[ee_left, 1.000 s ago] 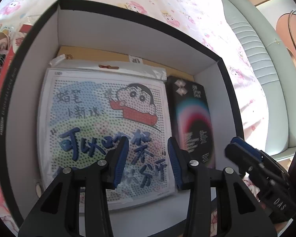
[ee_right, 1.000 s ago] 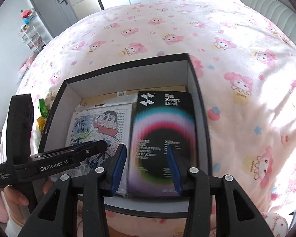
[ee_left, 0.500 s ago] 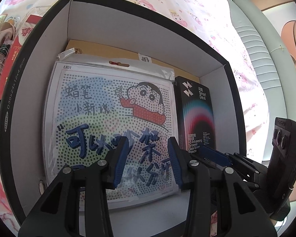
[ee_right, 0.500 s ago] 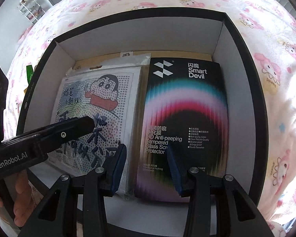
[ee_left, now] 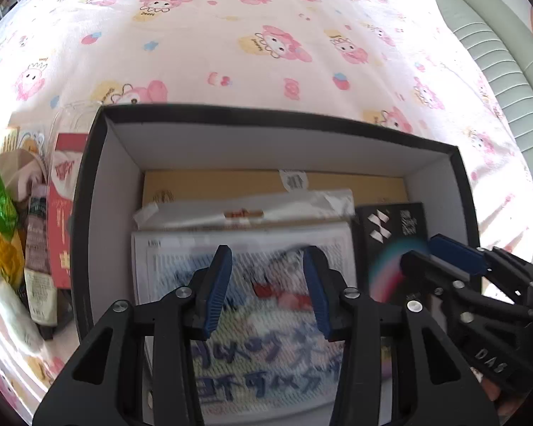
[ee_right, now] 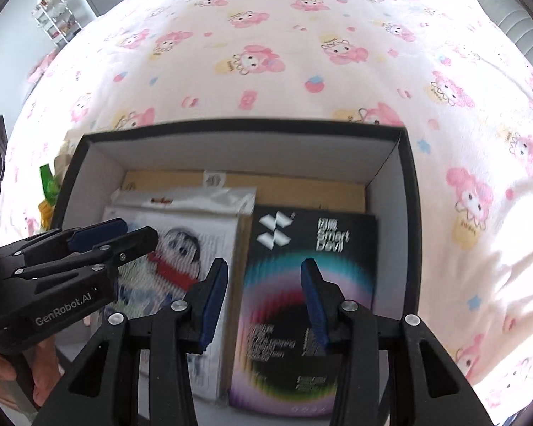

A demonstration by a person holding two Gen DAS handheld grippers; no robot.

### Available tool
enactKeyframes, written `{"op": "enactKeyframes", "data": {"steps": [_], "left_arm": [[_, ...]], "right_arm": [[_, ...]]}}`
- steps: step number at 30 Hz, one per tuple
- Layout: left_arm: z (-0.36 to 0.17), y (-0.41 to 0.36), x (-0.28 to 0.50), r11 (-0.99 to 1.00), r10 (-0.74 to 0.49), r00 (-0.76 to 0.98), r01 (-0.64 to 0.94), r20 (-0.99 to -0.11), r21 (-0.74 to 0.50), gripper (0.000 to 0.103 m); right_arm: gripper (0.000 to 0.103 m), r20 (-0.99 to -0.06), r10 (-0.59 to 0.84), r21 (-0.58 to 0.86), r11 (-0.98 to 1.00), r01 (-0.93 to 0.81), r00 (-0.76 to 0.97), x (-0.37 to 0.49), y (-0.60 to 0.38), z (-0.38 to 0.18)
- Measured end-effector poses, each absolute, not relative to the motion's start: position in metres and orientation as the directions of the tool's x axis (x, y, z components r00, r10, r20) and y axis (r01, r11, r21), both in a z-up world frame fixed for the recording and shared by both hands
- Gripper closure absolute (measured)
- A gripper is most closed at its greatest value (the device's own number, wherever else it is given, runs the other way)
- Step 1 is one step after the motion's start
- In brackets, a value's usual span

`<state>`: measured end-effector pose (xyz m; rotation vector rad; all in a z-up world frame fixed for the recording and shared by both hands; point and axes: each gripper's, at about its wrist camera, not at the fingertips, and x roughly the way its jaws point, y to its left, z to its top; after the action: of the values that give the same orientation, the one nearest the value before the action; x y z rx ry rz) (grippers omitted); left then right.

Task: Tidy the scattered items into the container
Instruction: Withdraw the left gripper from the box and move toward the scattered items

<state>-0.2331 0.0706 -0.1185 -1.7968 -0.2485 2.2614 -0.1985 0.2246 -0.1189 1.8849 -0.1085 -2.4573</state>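
Both hand-held grippers point steeply down over the box, empty.

I see soft printed cloth on the bedspread. The box looks like matt card, black outside and white inside. A brown cardboard sheet lies under a shiny clear plastic packet and a glossy black carton. My grippers are matt black plastic with ribbed blue pads and small bright metal screws.
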Motion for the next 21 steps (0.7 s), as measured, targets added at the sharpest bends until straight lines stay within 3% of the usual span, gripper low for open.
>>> {"op": "enactKeyframes", "data": {"steps": [5, 10, 16, 21], "left_arm": [[-0.141, 0.069, -0.252, -0.955, 0.297, -0.183, -0.045, -0.937, -0.293, 0.061], [-0.141, 0.07, -0.254, -0.971, 0.239, -0.227, -0.064, -0.944, -0.231, 0.061], [-0.151, 0.073, -0.26, -0.974, 0.224, -0.218, -0.081, -0.95, -0.211, 0.06], [-0.153, 0.079, -0.258, -0.96, 0.275, -0.199, -0.117, -0.941, -0.256, 0.057]], "right_arm": [[0.064, -0.97, -0.09, 0.1, -0.994, -0.034, -0.228, -0.227, 0.232, -0.129], [0.064, -0.975, -0.082, 0.098, -0.993, -0.07, -0.205, -0.252, 0.233, -0.144], [0.064, -0.984, -0.006, 0.02, -0.997, -0.078, -0.177, -0.269, 0.231, -0.164], [0.064, -0.991, -0.031, 0.045, -0.993, -0.105, -0.134, -0.267, 0.237, -0.177]]}}
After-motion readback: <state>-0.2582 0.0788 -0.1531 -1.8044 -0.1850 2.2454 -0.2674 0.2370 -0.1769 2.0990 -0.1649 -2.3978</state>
